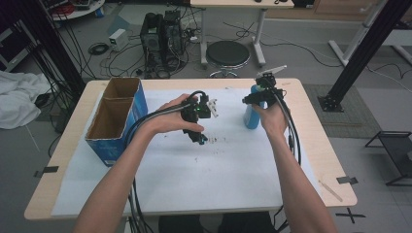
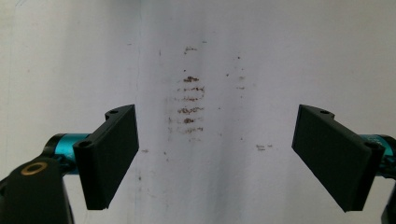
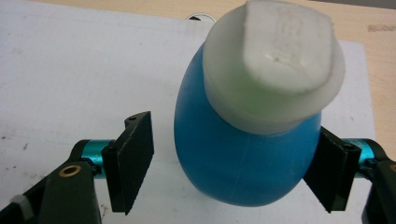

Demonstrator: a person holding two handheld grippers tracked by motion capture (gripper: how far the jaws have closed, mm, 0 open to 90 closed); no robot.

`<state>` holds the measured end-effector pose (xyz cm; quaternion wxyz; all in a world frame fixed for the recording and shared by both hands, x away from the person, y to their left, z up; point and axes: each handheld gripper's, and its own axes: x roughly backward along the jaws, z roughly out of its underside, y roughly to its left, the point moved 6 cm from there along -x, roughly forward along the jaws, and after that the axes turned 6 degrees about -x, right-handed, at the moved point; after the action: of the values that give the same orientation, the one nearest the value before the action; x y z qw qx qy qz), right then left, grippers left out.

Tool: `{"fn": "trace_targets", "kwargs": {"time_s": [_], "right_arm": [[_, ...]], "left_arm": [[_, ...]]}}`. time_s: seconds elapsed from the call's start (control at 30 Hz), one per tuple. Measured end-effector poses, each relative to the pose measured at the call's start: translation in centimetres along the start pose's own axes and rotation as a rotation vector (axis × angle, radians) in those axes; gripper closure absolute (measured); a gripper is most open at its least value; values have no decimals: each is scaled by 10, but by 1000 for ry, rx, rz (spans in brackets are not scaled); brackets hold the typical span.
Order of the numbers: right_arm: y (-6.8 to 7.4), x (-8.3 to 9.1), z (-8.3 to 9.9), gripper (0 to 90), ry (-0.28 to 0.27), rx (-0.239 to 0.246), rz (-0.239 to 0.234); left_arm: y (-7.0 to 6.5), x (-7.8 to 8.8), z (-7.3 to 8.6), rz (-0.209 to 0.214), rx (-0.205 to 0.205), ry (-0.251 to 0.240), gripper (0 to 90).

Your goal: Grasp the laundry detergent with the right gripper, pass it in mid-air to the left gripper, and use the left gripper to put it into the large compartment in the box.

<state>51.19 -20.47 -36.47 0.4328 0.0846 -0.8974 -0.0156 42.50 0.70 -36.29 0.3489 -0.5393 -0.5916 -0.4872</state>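
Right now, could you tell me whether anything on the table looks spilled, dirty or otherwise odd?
Yes: the white sheet has brown smudges near its middle, below the open left gripper; they look like rubbed-in dirt in short rows. The blue bottle stands upright between the right gripper's open jaws, with nothing spilled around it.

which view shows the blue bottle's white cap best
The right gripper view: the white cap on the blue bottle is close, seen from above between the open jaws. In the high view the bottle is small, partly behind the right gripper.
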Motion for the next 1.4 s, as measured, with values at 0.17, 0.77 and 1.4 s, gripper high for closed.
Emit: {"fn": "trace_targets", "kwargs": {"time_s": [0.17, 0.77, 1.4], "right_arm": [[0, -3, 0, 235, -19, -13, -3], [-1, -9, 3, 288, -32, -26, 10], [-5, -11, 6, 372, -52, -31, 43]], "left_arm": [[0, 0, 0, 3, -1, -5, 147], [-1, -1, 2, 0, 8, -9, 147], [-1, -1, 3, -4, 9, -12, 147]]}}
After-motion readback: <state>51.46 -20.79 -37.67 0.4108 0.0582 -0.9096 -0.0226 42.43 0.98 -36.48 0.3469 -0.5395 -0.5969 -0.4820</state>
